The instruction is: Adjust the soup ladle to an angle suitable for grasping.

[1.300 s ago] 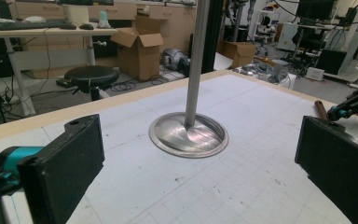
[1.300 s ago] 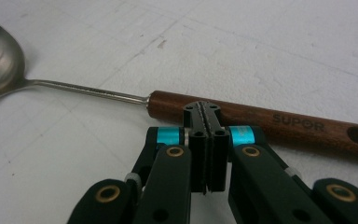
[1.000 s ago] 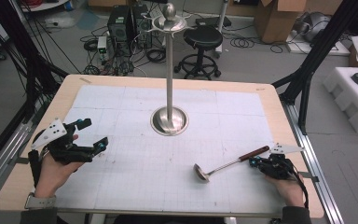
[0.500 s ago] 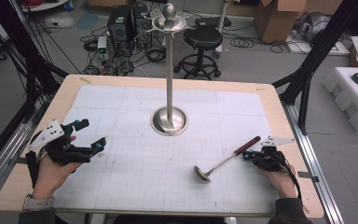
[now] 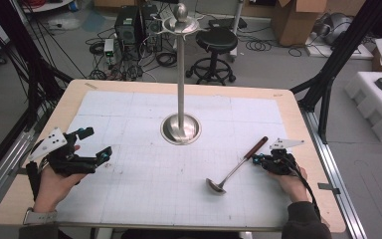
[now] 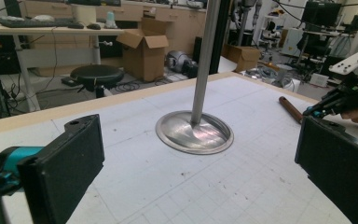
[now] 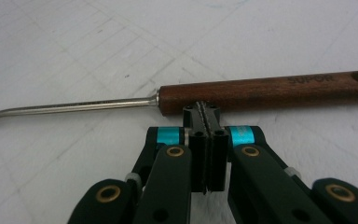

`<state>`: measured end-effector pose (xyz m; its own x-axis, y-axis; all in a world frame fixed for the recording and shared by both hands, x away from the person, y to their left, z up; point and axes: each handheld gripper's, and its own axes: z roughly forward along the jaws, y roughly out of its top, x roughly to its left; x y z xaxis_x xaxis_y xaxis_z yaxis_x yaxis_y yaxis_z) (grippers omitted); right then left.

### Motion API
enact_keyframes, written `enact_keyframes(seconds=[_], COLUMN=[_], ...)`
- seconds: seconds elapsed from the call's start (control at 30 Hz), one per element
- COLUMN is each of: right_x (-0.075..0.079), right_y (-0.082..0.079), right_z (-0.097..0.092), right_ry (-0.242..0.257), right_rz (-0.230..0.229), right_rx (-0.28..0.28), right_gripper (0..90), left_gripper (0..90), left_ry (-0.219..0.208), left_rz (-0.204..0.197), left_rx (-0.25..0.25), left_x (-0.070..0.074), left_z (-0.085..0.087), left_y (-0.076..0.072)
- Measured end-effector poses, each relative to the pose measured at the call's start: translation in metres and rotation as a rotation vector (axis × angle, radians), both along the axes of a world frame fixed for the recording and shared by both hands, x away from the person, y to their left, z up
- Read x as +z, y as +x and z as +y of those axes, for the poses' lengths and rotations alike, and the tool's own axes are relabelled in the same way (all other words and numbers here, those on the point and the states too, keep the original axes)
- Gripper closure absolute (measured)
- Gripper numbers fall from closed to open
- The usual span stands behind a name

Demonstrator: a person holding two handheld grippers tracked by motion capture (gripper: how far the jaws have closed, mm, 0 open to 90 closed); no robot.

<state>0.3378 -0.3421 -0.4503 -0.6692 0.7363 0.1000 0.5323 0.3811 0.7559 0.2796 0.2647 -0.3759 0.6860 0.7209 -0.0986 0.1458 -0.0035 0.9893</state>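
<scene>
The ladle (image 5: 235, 168) — a small steel bowl on a thin steel shaft ending in a dark reddish-brown wooden handle (image 7: 265, 95) with a hole near its end — lies flat on the white gridded mat, aslant, bowl toward the near edge.

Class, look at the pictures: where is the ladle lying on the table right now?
In the high view the ladle lies on the table's right half, bowl toward the near edge, its wooden handle beside the right gripper, right of the steel stand.
</scene>
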Motion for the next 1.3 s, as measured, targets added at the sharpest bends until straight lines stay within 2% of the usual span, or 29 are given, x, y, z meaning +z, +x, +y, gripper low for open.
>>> enact_keyframes(seconds=[0.3, 0.63, 0.8, 0.83, 0.87, 0.9, 0.93, 0.97, 1.0, 1.03, 1.07, 1.13, 1.17, 1.2, 1.23, 1.3], right_x=[0.0, 0.0, 0.004, 0.013, 0.013, 0.02, 0.02, 0.025, 0.025, 0.027, 0.029, 0.029, 0.028, 0.028, 0.026, 0.022], right_y=[0.019, 0.031, 0.028, 0.021, 0.021, 0.015, 0.015, 0.009, 0.009, 0.005, -0.001, -0.004, -0.009, -0.009, -0.013, -0.015], right_z=[0.017, 0.034, 0.033, 0.033, 0.033, 0.036, 0.036, 0.041, 0.041, 0.045, 0.053, 0.057, 0.066, 0.066, 0.078, 0.091], right_ry=[-0.007, -0.005, -0.02, -0.003, -0.003, 0.016, 0.016, 0.043, 0.043, 0.049, 0.048, 0.05, 0.048, 0.048, 0.011, -0.013], right_rz=[0.001, 0.0, -0.014, -0.033, -0.033, -0.062, -0.062, -0.071, -0.071, -0.075, -0.079, -0.075, -0.061, -0.061, -0.036, -0.027], right_rx=[0.016, 0.029, 0.018, 0.027, 0.027, 0.056, 0.056, 0.087, 0.087, 0.106, 0.152, 0.173, 0.205, 0.205, 0.226, 0.257], right_gripper=[90.0, 90.0, 90.0, 90.0, 90.0, 90.0, 90.0, 90.0, 90.0, 90.0, 90.0, 90.0, 90.0, 90.0, 90.0, 90.0], left_gripper=[1.8, 1.8, 1.8, 1.7, 1.7, 1.8, 1.8, 1.7, 1.7, 1.7, 1.7, 1.8, 1.7, 1.7, 1.7, 1.7], left_ry=[0.005, 0.008, 0.006, 0.004, 0.004, 0.006, 0.006, 0.006, 0.007, 0.004, 0.002, 0.001, 0.004, 0.003, 0.006, 0.013], left_rz=[0.003, 0.006, 0.005, 0.005, 0.005, 0.006, 0.006, 0.007, 0.007, 0.005, 0.004, 0.003, 0.003, 0.003, 0.005, 0.008], left_rx=[0.001, 0.001, -0.001, 0.001, 0.001, 0.001, 0.001, 0.002, 0.002, 0.002, 0.003, 0.003, 0.002, 0.003, 0.002, -0.001], left_x=[-0.001, -0.002, -0.001, -0.002, -0.002, -0.002, -0.002, -0.002, -0.002, -0.002, -0.002, -0.002, -0.001, -0.002, -0.002, -0.002], left_z=[0.001, 0.001, 0.001, 0.002, 0.002, 0.002, 0.002, 0.002, 0.002, 0.002, 0.001, 0.001, 0.001, 0.001, 0.0, -0.001], left_y=[0.0, 0.0, -0.001, -0.001, -0.001, 0.0, 0.0, -0.001, -0.001, -0.001, -0.001, -0.001, -0.001, 0.0, 0.0, 0.001])
